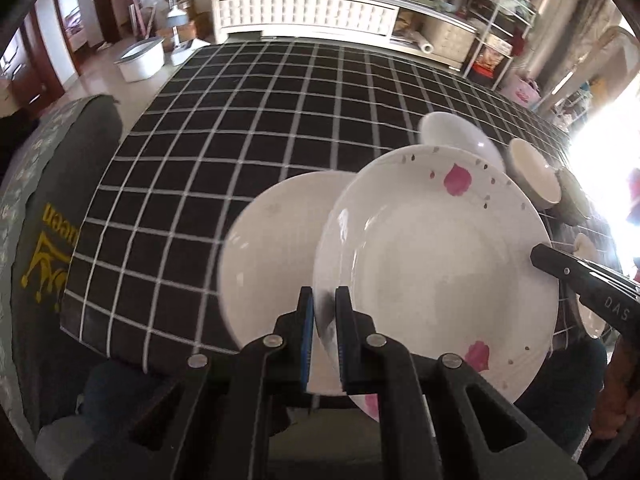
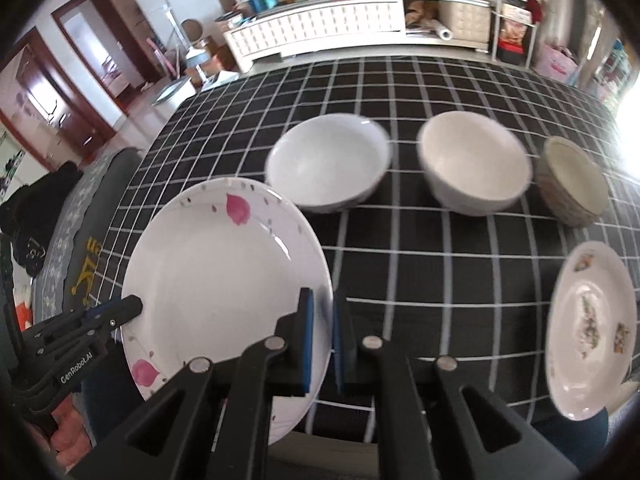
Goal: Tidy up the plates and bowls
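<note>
petal plate point(image 1: 436, 248) pinched at opposite rims by left gripper point(image 1: 325, 304) and right gripper point(image 2: 322, 312), above plain plate point(image 1: 272, 240), three empty bowls point(image 2: 328, 164) beyond

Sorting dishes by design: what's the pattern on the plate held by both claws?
White with pink petals and small grey flecks on the plate; clearest in the right wrist view.

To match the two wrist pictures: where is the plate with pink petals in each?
Left wrist: the pink-petal plate fills centre-right, its left rim pinched by the left gripper.
Right wrist: the same plate sits lower left, its right rim pinched by the right gripper.
Shared landmark: the white cabinet beyond the checked tablecloth.
</note>
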Demonstrator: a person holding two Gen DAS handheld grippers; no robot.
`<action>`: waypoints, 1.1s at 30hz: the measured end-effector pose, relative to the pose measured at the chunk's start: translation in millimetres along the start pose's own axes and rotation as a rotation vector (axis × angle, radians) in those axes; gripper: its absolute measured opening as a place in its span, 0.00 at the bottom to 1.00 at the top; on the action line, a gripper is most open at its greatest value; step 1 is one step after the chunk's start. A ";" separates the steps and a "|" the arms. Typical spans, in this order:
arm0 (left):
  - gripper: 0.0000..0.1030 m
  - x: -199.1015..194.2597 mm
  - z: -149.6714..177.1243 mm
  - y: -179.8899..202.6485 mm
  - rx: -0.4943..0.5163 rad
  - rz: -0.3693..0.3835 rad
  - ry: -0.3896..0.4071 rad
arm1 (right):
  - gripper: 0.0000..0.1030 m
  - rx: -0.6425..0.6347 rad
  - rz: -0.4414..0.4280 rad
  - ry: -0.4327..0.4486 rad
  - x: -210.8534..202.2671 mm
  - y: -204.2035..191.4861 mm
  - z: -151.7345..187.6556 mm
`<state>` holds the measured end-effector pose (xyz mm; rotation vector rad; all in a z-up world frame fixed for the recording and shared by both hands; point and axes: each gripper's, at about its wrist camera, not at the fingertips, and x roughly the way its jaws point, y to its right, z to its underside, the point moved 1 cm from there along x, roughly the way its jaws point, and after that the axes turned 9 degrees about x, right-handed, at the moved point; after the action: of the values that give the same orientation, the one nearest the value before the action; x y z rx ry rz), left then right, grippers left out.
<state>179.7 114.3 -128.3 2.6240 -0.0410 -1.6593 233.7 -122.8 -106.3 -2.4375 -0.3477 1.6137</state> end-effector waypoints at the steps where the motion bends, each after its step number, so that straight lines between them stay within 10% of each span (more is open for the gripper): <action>1: 0.08 0.6 2.3 -4.4 -0.011 -0.002 -0.005 | 0.12 -0.009 -0.001 -0.010 4.8 -5.0 0.9; 33: 0.08 39.0 -2.6 -51.8 -0.063 -0.055 -0.067 | 0.12 -0.096 0.034 -0.132 71.9 -55.6 4.1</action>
<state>198.9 164.5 -164.7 2.5460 0.0818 -1.7351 252.3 -48.0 -154.7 -2.4239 -0.4152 1.8174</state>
